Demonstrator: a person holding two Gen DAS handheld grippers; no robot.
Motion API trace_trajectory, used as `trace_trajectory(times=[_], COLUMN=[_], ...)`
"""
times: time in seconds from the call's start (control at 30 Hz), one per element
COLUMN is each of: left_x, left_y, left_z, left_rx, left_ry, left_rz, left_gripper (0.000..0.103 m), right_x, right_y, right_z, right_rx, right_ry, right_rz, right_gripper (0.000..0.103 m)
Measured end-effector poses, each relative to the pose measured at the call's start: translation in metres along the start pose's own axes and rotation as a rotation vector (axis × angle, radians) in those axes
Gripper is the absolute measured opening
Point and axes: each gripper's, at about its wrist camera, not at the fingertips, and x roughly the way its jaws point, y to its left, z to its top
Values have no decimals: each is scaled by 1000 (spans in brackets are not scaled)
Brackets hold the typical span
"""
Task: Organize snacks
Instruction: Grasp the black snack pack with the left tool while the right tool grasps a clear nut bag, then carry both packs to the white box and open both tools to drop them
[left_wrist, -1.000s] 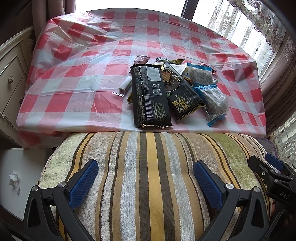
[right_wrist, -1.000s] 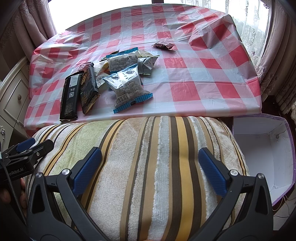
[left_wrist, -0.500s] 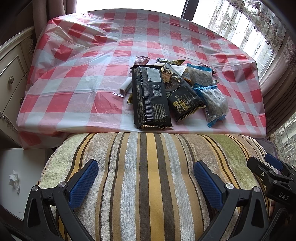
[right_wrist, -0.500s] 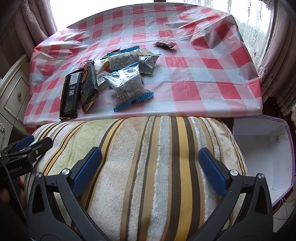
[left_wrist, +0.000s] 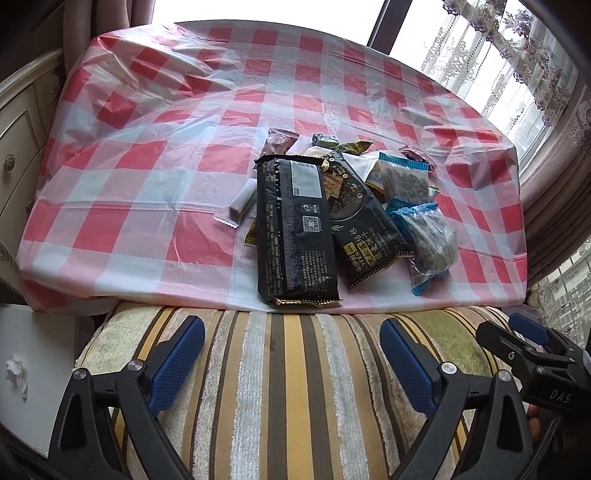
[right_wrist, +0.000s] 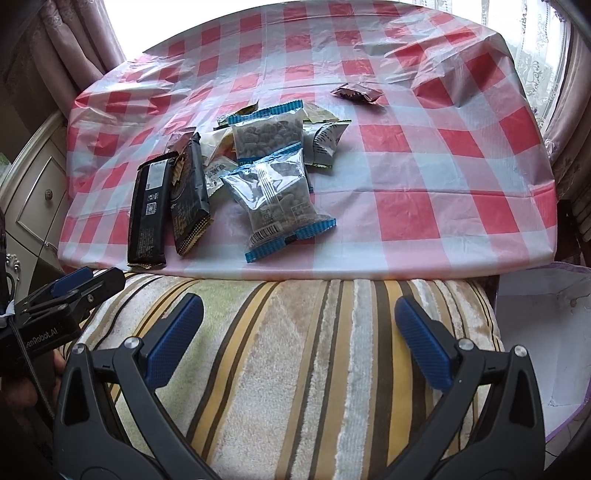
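Observation:
A pile of snack packets lies on the red-checked tablecloth (left_wrist: 155, 177): a long black packet (left_wrist: 295, 229) nearest me, a second black packet (left_wrist: 364, 229) beside it, and clear blue-edged nut bags (left_wrist: 424, 236). The right wrist view shows the same black packet (right_wrist: 147, 214), the nut bags (right_wrist: 277, 195) and a lone maroon sachet (right_wrist: 356, 92) farther back. My left gripper (left_wrist: 291, 363) is open and empty over a striped cushion. My right gripper (right_wrist: 299, 339) is open and empty over the same cushion.
The striped cushion (left_wrist: 295, 387) lies between me and the table edge. An open white box with purple rim (right_wrist: 543, 332) stands low at the right. A cream drawer cabinet (left_wrist: 18, 140) stands left of the table. A small white candy (left_wrist: 242, 199) lies left of the pile.
Both grippers have moved slightly forward towards the table; the snack pile looks a little nearer. Nothing was taken hold of.

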Motion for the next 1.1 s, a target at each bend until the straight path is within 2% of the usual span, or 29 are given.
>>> trace_trajectory(times=[0.1,0.47,0.57,0.67,0.7,0.77,0.8,0.83,1.1], left_x=[12,53,59,65,66,69,71,70,56], left_y=[0,-8,-8,-9,-10,-12,-12,-13,-11], left_z=[13,49,51,52,53,53,53,52,47], left_rx=[-25,-24,-28,-26,-21,-13,-11,-4,-26], left_ry=[13,73,93,109,110,115,125,118,71], left_rz=[-4,63,85,96,103,129,137,152,160], left_gripper=[88,88,88,87,85,74,62,57,50], right_x=[10,54,65,78,81,81,79,78,57], right_y=[5,17,21,22,21,22,22,21,11], right_z=[16,54,60,63,64,63,62,61,56], right_rx=[-36,-141,-169,-180,-180,-182,-184,-183,-133], right_ry=[0,54,75,108,119,117,109,104,50], right_rz=[-9,-50,-56,-59,-54,-46,-41,-36,25], right_gripper=[103,98,90,73,66,59,55,54,51])
